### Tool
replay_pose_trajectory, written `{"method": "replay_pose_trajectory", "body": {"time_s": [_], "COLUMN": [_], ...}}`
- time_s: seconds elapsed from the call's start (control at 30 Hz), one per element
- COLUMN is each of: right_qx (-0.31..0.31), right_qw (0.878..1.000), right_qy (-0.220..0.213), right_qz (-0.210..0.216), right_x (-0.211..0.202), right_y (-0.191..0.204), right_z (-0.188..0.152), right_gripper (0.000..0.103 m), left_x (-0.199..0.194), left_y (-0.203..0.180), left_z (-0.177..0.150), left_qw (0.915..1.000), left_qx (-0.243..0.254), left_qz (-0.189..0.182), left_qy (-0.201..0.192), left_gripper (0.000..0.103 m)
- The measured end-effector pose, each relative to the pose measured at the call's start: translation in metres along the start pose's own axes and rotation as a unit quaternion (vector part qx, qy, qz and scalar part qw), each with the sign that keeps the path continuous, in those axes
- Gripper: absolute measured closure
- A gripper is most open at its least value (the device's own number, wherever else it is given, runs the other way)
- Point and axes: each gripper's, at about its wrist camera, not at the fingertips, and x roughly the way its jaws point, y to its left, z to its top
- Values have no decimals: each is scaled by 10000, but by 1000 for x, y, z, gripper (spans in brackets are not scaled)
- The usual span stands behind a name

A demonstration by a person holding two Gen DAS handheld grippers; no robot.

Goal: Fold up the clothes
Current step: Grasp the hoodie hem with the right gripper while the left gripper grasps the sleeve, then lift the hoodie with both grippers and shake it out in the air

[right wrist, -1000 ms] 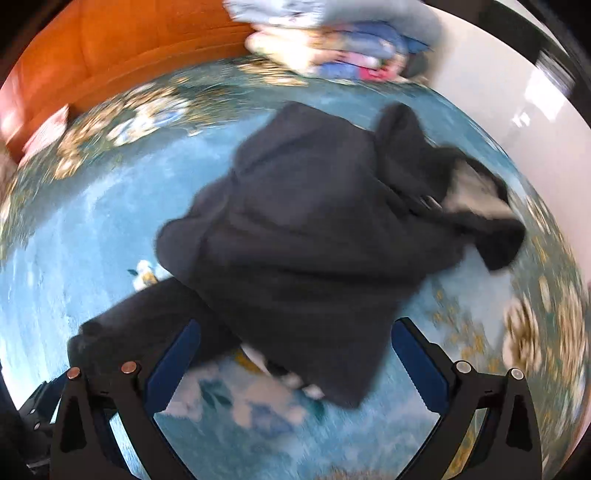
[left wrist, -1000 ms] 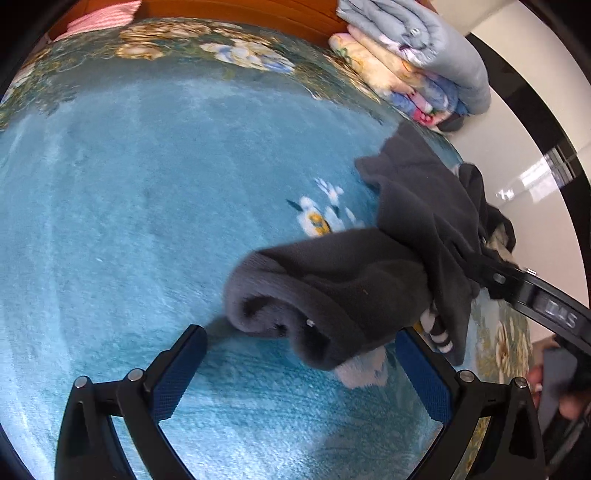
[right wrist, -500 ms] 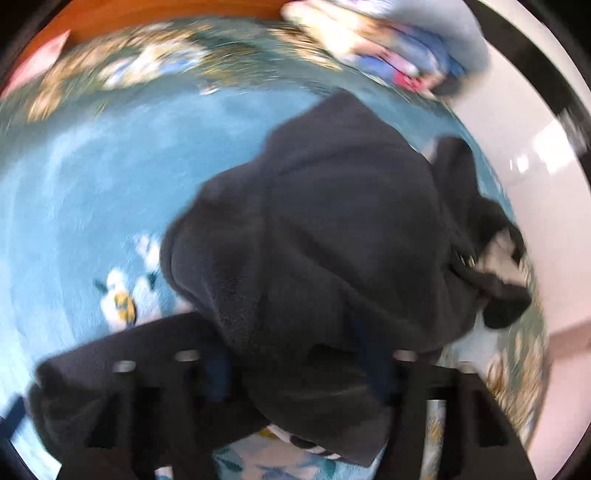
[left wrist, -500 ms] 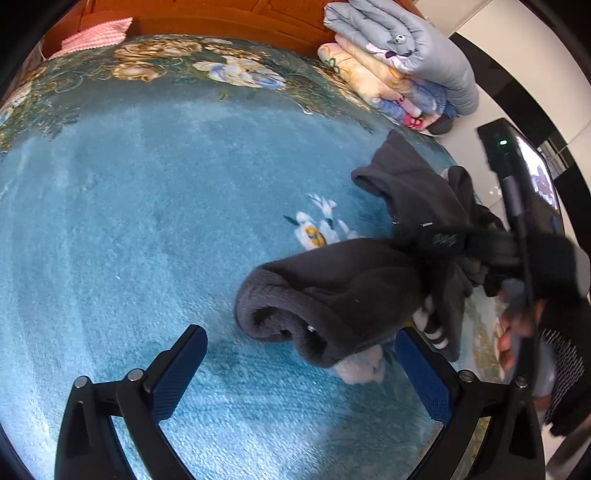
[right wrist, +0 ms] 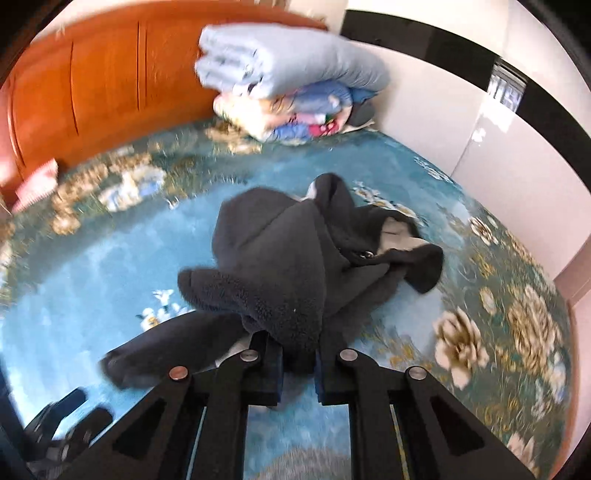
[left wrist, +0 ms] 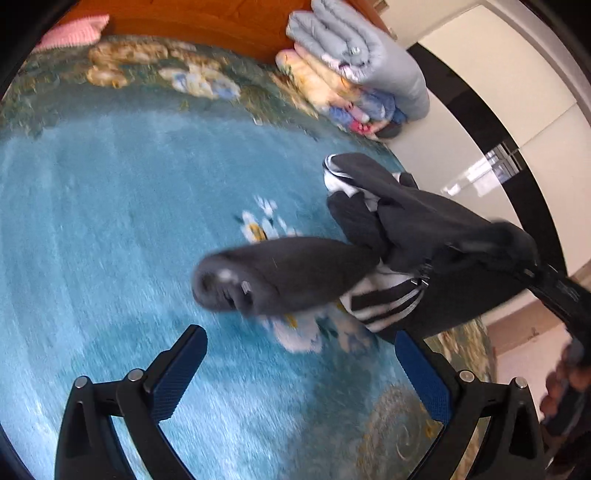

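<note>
A dark grey fleece jacket [right wrist: 295,254] with a black-and-white striped hem [left wrist: 388,301] lies crumpled on the blue floral bedspread [left wrist: 110,206]. My right gripper [right wrist: 298,363] is shut on a fold of its fleece and lifts that part off the bed. In the left wrist view the jacket [left wrist: 424,229] hangs from the right gripper's arm at the right, and one sleeve [left wrist: 273,275] sticks out toward the left. My left gripper [left wrist: 299,365] stands open above the bedspread, just short of the sleeve, with nothing between its blue pads.
Folded quilts [right wrist: 288,85] are stacked at the far end against an orange wooden headboard [right wrist: 92,96]. A pink pillow [left wrist: 70,31] lies at the far left. A white wall [right wrist: 480,147] runs along the bed's right side. A person's hand [left wrist: 569,376] shows at the right edge.
My right gripper has closed on the jacket and raised it, stretching the cloth up and to the right. The striped hem has come into view. My left gripper stayed open.
</note>
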Motion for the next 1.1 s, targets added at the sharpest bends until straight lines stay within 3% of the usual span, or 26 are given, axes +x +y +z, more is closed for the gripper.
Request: {"method": "replay_pose_trajectory", "body": {"time_s": [0.13,0.27,0.5,0.67,0.77,0.87,0.93,0.97,1.0,1.1], "right_qx": [204,322,478,765,912,852,848,865,890,963], "right_qw": [9992,9965,9892,9831,9799,9793,9777,9768,9758,9725], "right_qy": [-73,-70,221,566,716,856,935,981,1029,1172], "right_qz": [346,768,1367,1564,1621,1626,1677,1697,1715,1766], "right_x": [-42,-88,-151,-157,-148,-139,-132,-130,-127,-121], "right_y": [-24,-41,-63,-70,-71,-67,-64,-63,-62,-61], "right_z": [-21,-58,-125,-174,-195,-209,-216,-219,-223,-234], "right_gripper": [91,91,91,91,90,90,90,90,89,84], "left_x": [-7,-15,-26,-9,-7,-12,-5,-1,-7,-28], "left_y": [6,5,-1,-18,-26,-35,-35,-34,-27,-14], "left_z": [-9,-22,-48,-80,-90,-88,-88,-90,-86,-85], "left_qw": [9990,9923,9614,9564,9559,9613,9653,9680,9714,9770], "left_qx": [-361,-806,-1592,-1626,-1649,-1532,-1497,-1452,-1406,-1469], "left_qz": [-63,-726,-1891,-1599,-1513,-1278,-1012,-885,-759,-696], "left_qy": [242,597,1206,1827,1900,1903,1886,1844,1757,1382], "left_gripper": [0,0,0,2,15,42,82,92,97,97]}}
